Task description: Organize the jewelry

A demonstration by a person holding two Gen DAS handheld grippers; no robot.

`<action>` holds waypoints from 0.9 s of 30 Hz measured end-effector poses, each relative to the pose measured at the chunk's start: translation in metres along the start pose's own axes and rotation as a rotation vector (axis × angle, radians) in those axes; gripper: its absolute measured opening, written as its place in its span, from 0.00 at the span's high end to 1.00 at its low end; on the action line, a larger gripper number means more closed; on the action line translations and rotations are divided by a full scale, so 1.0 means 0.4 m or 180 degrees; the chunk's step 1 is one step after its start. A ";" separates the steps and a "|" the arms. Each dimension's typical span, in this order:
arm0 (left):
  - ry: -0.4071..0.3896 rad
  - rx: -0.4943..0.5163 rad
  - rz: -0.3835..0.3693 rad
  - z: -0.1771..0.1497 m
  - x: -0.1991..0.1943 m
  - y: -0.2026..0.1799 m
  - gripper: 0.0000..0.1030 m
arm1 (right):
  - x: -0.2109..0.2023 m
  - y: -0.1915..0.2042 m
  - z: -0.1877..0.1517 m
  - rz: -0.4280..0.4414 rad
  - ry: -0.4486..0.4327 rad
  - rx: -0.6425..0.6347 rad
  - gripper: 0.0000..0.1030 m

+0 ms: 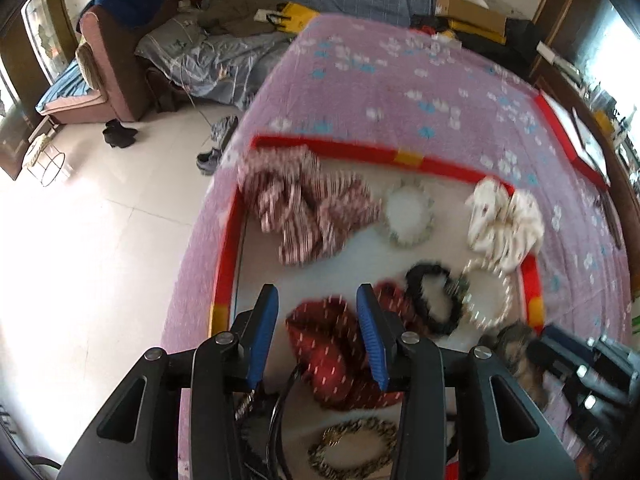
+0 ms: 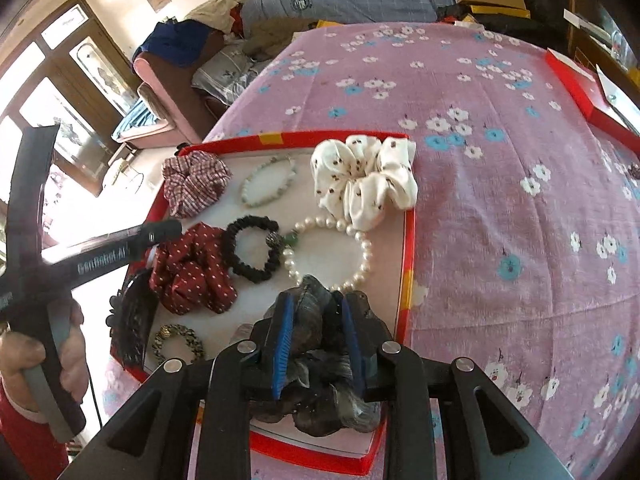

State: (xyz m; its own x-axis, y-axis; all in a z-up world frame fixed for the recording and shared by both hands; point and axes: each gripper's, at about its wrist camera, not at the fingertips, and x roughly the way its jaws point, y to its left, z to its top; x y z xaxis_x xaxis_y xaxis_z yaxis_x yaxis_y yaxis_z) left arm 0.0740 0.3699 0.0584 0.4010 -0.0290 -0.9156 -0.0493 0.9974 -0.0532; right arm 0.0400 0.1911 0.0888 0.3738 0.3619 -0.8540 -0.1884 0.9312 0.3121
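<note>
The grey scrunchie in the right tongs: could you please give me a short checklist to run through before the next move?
1. Grip: the right tongs have the grey scrunchie between their blue pads, fabric bunched against both. Ok.
2. Left tongs free: open above the dark red scrunchie, nothing pinched. Ok.
3. Snagging: the scrunchie overlaps the near end of the pearl bracelet; whether they touch, cannot tell.
4. Bare space in the red tray: white floor shows between the pieces. Ok.
5. Left wrist view sharpness: blurred. Not ok.
</note>
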 end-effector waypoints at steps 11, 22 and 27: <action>0.0076 0.0268 0.0180 -0.057 0.012 -0.017 0.62 | -0.088 0.004 -0.036 0.0090 -0.0137 -0.0178 0.61; 0.0091 0.0265 0.0239 -0.058 0.027 -0.017 0.62 | 0.005 0.025 -0.062 -0.0189 0.0111 -0.0505 0.76; 0.0052 0.0290 0.0297 -0.054 0.017 -0.026 0.62 | 0.022 0.006 -0.021 -0.0327 0.0135 -0.0451 0.76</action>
State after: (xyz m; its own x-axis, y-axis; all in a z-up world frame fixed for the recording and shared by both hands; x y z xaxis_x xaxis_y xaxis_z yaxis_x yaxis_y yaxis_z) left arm 0.0575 0.3579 0.0440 0.3836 0.0640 -0.9213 -0.0023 0.9977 0.0684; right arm 0.0353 0.1963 0.0786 0.3596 0.2601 -0.8961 -0.2785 0.9465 0.1630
